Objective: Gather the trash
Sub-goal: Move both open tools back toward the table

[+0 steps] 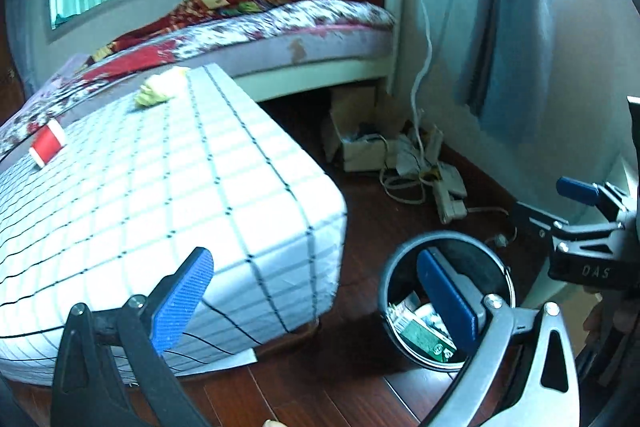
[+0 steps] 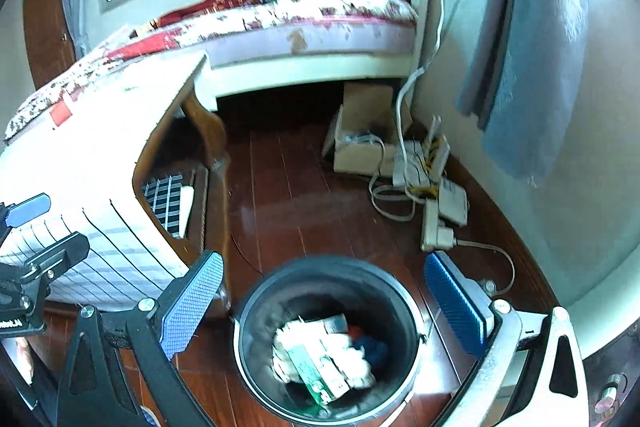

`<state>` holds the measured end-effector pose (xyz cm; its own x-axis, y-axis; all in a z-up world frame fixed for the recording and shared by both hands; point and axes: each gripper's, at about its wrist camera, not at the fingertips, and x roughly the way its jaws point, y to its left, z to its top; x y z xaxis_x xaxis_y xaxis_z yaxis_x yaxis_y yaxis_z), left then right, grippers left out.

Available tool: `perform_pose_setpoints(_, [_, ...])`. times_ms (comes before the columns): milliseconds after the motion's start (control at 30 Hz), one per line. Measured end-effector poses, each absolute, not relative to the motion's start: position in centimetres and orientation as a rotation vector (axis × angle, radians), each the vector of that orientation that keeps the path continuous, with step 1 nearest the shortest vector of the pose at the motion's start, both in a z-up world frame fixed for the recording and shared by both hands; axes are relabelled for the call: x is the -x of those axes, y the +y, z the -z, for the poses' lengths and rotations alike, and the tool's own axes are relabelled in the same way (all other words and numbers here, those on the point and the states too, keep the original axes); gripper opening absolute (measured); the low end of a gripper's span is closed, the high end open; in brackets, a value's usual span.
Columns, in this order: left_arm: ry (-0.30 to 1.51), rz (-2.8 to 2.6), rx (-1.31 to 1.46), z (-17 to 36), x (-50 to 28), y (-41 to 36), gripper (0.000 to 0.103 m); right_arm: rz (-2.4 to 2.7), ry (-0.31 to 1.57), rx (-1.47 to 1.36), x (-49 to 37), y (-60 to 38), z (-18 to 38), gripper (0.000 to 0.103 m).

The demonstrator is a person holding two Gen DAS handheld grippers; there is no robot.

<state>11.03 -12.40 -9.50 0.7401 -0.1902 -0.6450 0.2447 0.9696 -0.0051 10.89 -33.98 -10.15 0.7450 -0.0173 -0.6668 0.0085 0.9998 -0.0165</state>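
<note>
A round black trash bin stands on the wood floor with several pieces of trash inside. My right gripper is open and empty, hovering right over the bin. My left gripper is open and empty, to the left of the bin, near the corner of a low table with a checked cloth. On that table lie a crumpled yellow paper and a red-and-white packet. The right gripper also shows at the right edge of the left wrist view.
A bed with a red headboard stands behind the table. A cardboard box, cables and a power strip lie on the floor by the wall. A blue curtain hangs at the right.
</note>
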Motion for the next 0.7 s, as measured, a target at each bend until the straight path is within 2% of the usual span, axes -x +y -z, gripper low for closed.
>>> perform_pose_setpoints(333, [0.633, 0.133, -0.046, 7.0, -11.7, -6.4, 0.102, -0.074, 0.674, 0.015, -12.5, -27.8, 7.6, 0.102])
perform_pose_setpoints(700, [0.594, -0.025, -0.035, 5.0, -13.6, 3.5, 0.102, -0.199, 0.604, -0.009, -15.6, -19.3, 4.8, 0.102])
